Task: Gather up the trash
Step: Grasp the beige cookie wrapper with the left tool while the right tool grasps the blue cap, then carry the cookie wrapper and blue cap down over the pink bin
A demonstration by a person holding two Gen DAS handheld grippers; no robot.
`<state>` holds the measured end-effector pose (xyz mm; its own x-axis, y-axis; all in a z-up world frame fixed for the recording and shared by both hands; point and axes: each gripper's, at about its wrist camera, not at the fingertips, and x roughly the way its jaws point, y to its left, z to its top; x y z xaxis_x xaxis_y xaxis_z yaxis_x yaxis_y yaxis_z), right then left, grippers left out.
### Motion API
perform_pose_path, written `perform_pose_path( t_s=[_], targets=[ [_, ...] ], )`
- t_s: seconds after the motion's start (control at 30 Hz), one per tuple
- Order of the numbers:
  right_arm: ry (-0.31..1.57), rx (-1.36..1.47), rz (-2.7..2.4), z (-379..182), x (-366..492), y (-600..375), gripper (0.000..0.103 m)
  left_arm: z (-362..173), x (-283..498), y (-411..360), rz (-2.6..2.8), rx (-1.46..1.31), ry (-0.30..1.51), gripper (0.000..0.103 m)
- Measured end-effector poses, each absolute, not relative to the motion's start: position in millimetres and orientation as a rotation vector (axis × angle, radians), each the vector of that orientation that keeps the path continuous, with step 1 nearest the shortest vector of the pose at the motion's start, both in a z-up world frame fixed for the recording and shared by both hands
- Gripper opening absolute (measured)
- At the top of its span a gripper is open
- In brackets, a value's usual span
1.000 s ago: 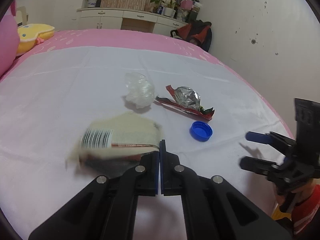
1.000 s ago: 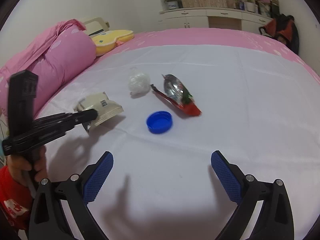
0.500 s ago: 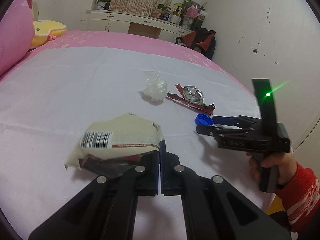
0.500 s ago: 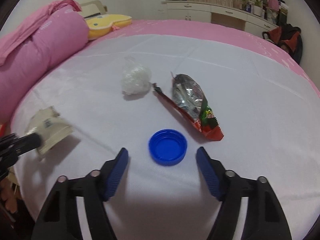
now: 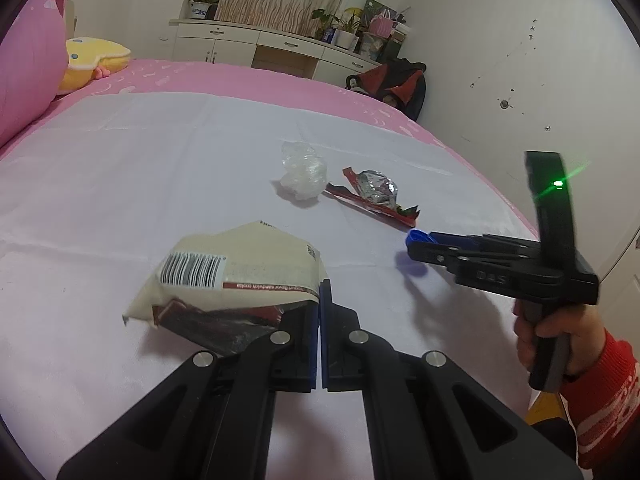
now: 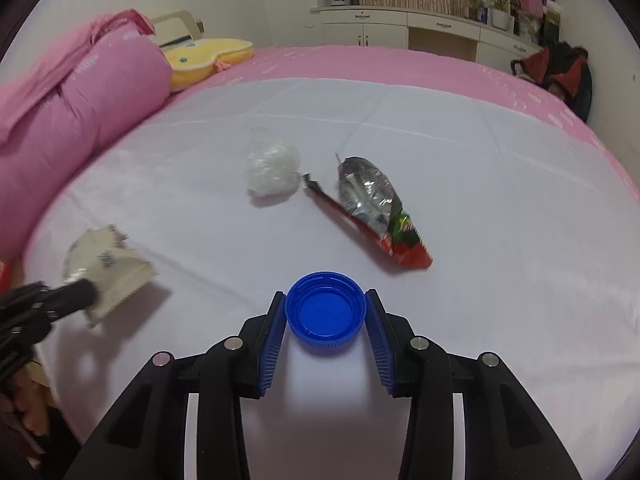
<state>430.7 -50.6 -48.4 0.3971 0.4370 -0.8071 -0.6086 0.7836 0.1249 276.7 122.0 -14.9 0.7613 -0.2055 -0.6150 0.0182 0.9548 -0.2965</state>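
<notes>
My left gripper (image 5: 320, 292) is shut on a beige cookie wrapper (image 5: 236, 268) with a barcode and holds it just above the white sheet; it also shows in the right wrist view (image 6: 108, 268). My right gripper (image 6: 326, 312) is shut on a blue bottle cap (image 6: 326, 310), with the pads against both its sides. In the left wrist view the cap (image 5: 418, 236) peeks out at the right gripper's tip. A crumpled clear plastic ball (image 6: 272, 168) and a red and silver snack wrapper (image 6: 372, 208) lie further back on the sheet.
A white sheet (image 6: 500, 200) covers a pink bed. A pink rolled quilt (image 6: 80, 104) and a yellow plush pillow (image 6: 208, 56) lie at the left. White cabinets (image 6: 400, 32) and a wall stand beyond the bed.
My right gripper moved forward to the blue cap and shut on it. My left gripper kept hold of the beige wrapper and drew back towards the bed's near left.
</notes>
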Motion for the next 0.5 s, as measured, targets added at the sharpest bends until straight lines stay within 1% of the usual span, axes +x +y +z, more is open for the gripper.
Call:
perform_pose_path(
  t_s=[0.23, 0.5],
  targets=[
    [0.953, -0.159, 0.713, -15.4, 385.8, -72.3, 0.044, -4.7, 248.6, 103.3, -0.131, -0.255, 0.698, 0.002],
    [0.924, -0.148, 0.760, 20.1, 321.3, -94.8, 0.044, 21.8, 201.6, 89.1, -0.131, -0.236, 0.675, 0.002]
  ],
)
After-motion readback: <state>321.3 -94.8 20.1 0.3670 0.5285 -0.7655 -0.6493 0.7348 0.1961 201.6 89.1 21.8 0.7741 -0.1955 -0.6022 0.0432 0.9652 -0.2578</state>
